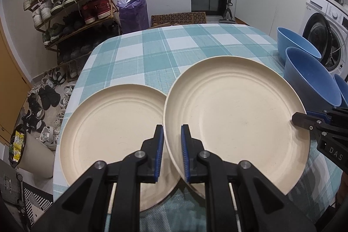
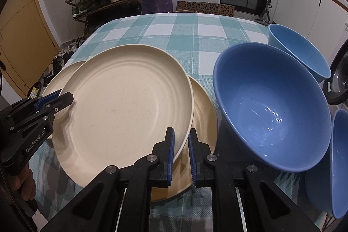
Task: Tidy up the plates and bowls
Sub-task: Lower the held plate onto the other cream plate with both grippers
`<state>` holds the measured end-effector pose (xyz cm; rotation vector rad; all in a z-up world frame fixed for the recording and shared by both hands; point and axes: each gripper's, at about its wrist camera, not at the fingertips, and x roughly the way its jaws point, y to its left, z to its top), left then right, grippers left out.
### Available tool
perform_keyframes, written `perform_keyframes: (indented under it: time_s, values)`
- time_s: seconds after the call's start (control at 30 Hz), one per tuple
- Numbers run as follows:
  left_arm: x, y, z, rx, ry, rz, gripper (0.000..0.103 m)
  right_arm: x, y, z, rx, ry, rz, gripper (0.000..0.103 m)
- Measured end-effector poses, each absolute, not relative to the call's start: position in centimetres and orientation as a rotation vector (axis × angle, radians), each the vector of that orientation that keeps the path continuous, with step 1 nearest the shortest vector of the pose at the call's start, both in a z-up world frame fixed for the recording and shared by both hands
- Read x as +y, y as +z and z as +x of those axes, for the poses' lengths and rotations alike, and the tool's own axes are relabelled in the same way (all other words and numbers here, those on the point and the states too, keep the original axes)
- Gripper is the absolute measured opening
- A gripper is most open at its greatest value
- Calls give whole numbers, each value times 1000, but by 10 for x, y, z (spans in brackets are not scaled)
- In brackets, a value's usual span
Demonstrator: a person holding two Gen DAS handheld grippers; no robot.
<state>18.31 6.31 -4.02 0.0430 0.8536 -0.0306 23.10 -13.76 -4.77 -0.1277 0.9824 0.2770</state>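
checked table [image 1: 174,47] | cream plate [image 1: 235,114] rim pinched in both claws

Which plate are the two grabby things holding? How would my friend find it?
Find the table with the blue-green checked cloth. Left of the blue bowls, cream plates overlap. Yours is the top plate: it alone is raised and tilted, pinched at opposite rims by the left gripper and right gripper, while the others lie flat.

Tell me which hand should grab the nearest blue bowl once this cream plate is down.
Right, probably. The nearest blue bowl sits beside the right gripper; the left gripper clamps the cream plate opposite, that plate between it and the bowl.
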Motion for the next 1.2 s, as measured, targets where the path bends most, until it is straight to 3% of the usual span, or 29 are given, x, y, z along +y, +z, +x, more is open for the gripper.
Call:
perform_keyframes:
  time_s: [1.2]
  values:
    - [33, -63, 195, 884, -56, 155, 13, -144, -61, 221, 961, 175, -216, 14]
